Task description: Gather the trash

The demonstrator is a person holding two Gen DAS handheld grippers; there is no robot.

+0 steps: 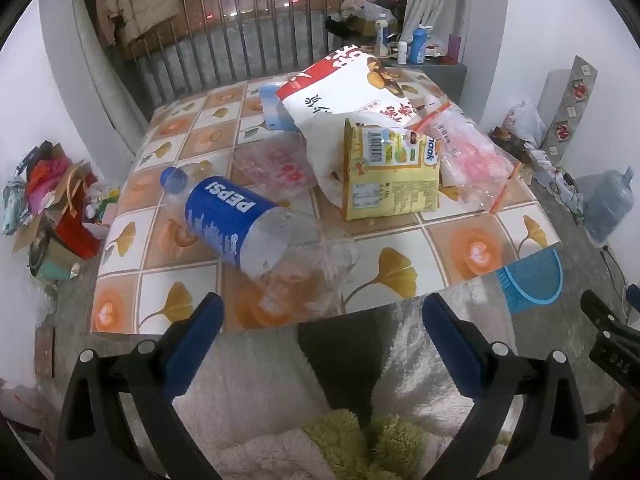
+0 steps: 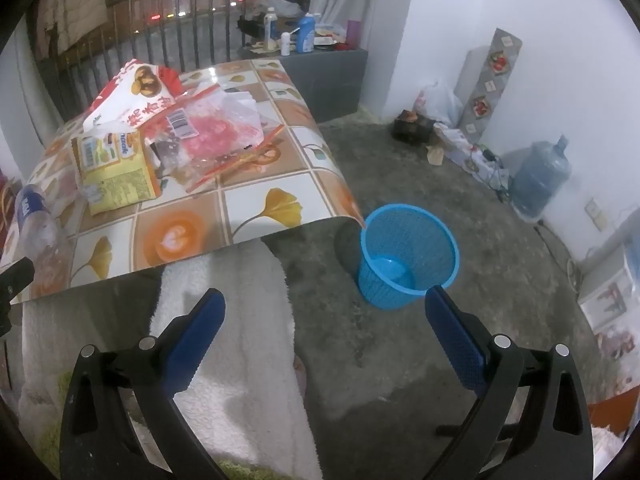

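An empty Pepsi bottle lies on its side on the patterned table, cap to the far left. Behind it sit a yellow snack bag, a red-and-white snack bag, a white plastic bag and clear zip bags. My left gripper hangs open at the table's near edge, just short of the bottle's base, holding nothing. My right gripper is open and empty over the floor, its right finger near a blue mesh bin that stands beside the table's corner.
A person's lap in fluffy white fabric fills the space below both grippers. A water jug and bags stand by the right wall. Clutter and a red bag lie on the floor to the left. A railing runs behind the table.
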